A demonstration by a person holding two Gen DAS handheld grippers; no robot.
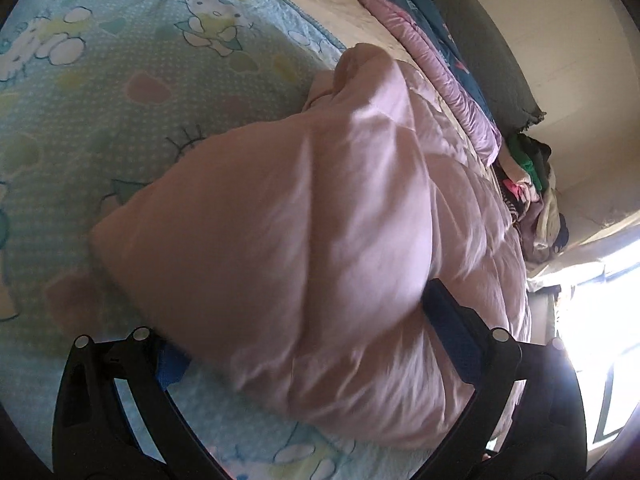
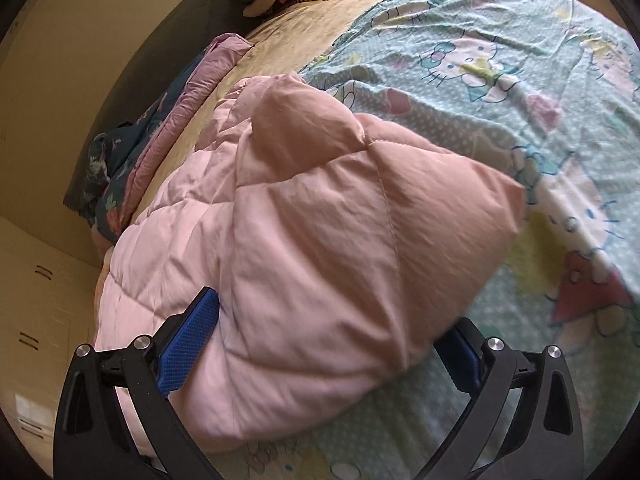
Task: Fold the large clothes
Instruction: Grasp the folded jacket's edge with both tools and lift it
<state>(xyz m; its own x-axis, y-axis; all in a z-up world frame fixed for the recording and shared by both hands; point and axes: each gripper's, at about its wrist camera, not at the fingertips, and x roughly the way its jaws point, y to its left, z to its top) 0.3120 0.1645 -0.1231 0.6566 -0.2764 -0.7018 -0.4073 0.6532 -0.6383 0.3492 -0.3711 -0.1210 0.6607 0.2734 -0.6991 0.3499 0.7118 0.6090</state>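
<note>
Cartoon-print bedsheet (image 2: 500,64) underneath, pink quilted puffer jacket (image 2: 320,232) bunched on it mid-fold. Left gripper (image 1: 304,336) and right gripper (image 2: 328,344) both straddle thick folds, jaws spread wide. Next, I reckon: clamp and carry that over.

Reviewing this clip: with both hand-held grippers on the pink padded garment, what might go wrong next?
The pink quilted jacket is thick and slick-looking; the wide-spread right hand-held gripper and left hand-held gripper each straddle a bulky bunch, so a layer may slip out. The puffy fold may spring open. Dragging it could rumple the cartoon bedsheet.
</note>
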